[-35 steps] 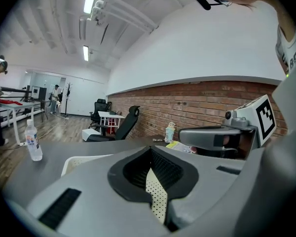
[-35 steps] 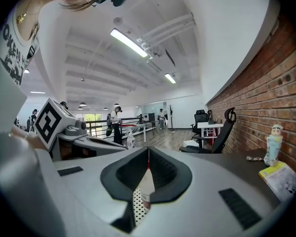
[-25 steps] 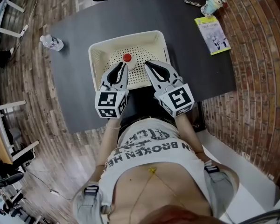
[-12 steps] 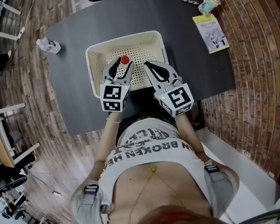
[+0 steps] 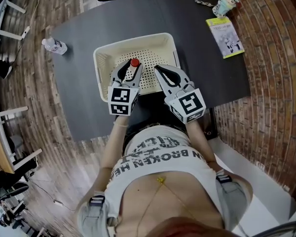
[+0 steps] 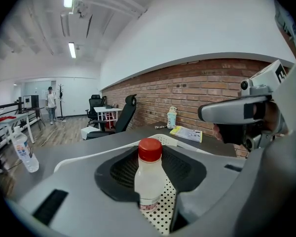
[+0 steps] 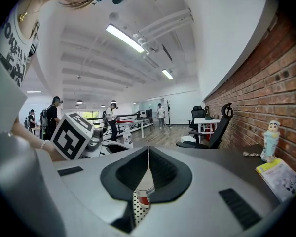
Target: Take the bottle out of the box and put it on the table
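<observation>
Grey plastic with black pads: my left gripper [image 5: 130,69] reaches over the near rim of the box, jaws wide apart. They have just been closing a little, with the bottle [image 6: 149,174] standing between them. The pads are not pressing on it. Dotted box floor shows between the bottle and the right-hand pad; the left side of its base is hidden behind my jaw tip. Nothing gripped.

My right gripper [image 5: 159,70] is just beside the left one, also over the near rim. Its jaws are together with only a thin slit below the tips, and they hold nothing. Through the slit I see part of the bottle and the dotted floor.

Bottle: upright inside the box [image 5: 134,37], on its floor toward the near side. Milky body, red cap [image 5: 134,62], label band low down.

Box: cream, perforated floor, slotted walls. It sits on the dark table [image 5: 202,73], close to my edge.

Farther out:
- A clear second bottle [image 5: 54,45] stands at the table's far left corner, well apart from the box.
- A yellow booklet [image 5: 225,37] lies at the far right, with a small figurine [image 5: 225,4] just beyond it.
- A brick wall [image 6: 187,85] runs behind the table, and a black chair [image 6: 124,113] stands at its far end.
</observation>
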